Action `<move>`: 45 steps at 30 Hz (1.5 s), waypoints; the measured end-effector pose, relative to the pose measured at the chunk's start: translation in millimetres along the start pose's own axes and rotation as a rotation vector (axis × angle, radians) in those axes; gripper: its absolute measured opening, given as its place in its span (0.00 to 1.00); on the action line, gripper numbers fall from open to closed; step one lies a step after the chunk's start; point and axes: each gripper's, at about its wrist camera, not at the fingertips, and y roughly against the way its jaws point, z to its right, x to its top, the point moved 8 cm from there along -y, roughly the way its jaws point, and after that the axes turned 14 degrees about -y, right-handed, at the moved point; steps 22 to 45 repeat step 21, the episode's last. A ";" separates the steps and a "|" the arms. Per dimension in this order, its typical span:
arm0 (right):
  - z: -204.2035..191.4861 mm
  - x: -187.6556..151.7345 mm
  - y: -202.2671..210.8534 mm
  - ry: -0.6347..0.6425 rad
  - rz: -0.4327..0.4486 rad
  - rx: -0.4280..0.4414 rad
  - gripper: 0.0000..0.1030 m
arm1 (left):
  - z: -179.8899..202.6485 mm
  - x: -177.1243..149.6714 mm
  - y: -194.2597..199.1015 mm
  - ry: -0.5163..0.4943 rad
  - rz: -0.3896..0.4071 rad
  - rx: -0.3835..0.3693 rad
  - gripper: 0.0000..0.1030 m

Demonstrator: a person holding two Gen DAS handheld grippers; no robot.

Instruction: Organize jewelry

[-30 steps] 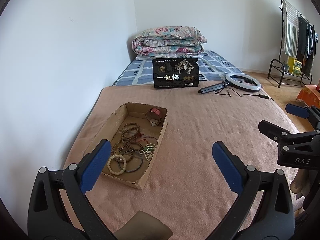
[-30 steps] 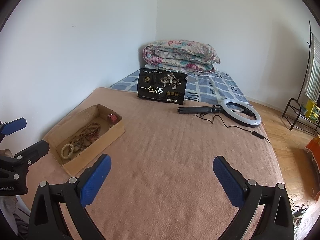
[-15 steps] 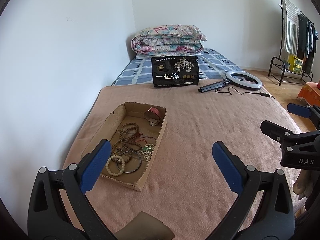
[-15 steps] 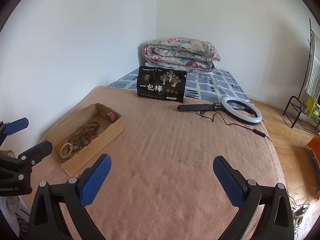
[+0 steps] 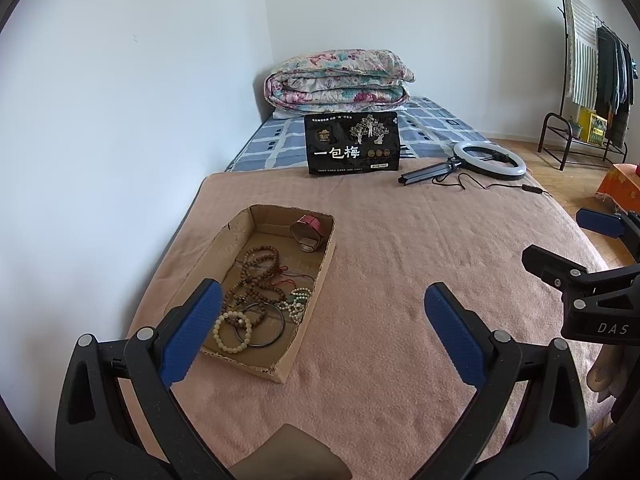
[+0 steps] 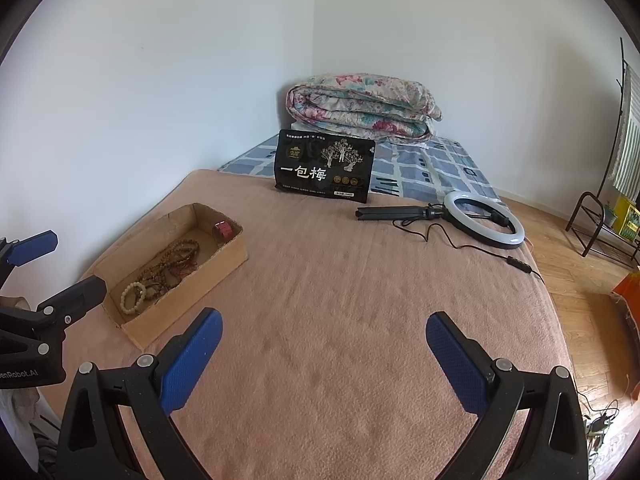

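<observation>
So, both sets of blue fingers are spread wide with nothing between them. The left gripper hovers low in the frame over the pink blanket, its left pad overlapping the near corner of the cardboard tray. The right gripper hangs over bare blanket at the bottom of its view, well apart from the tray at the middle left.

All the jewelry is inside that tray: a cream bead bracelet and a dark bangle at the near end, a tangle of brown wooden bead strands in the middle, a small pale green and white bead string beside the right wall, and a pink-strapped watch at the far end.

My guess is it's all light stuff. The bead strands look floppy and will probably snag on each other, so pinch one loop at its outer edge. The bangle looks stiff and maybe slippery; grab across the rim.

Readable writing: the black pouch at upper centre says "一包梅", and the right tool's body reads "DAS".
</observation>
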 end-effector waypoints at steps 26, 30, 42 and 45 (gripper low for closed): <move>-0.2 -5.4 -1.1 0.005 -0.010 0.001 1.00 | -2.9 0.4 -2.7 0.001 0.003 0.010 1.00; -0.2 -5.4 -1.1 0.005 -0.010 0.001 1.00 | -2.9 0.4 -2.7 0.001 0.003 0.010 1.00; -0.2 -5.4 -1.1 0.005 -0.010 0.001 1.00 | -2.9 0.4 -2.7 0.001 0.003 0.010 1.00; -0.2 -5.4 -1.1 0.005 -0.010 0.001 1.00 | -2.9 0.4 -2.7 0.001 0.003 0.010 1.00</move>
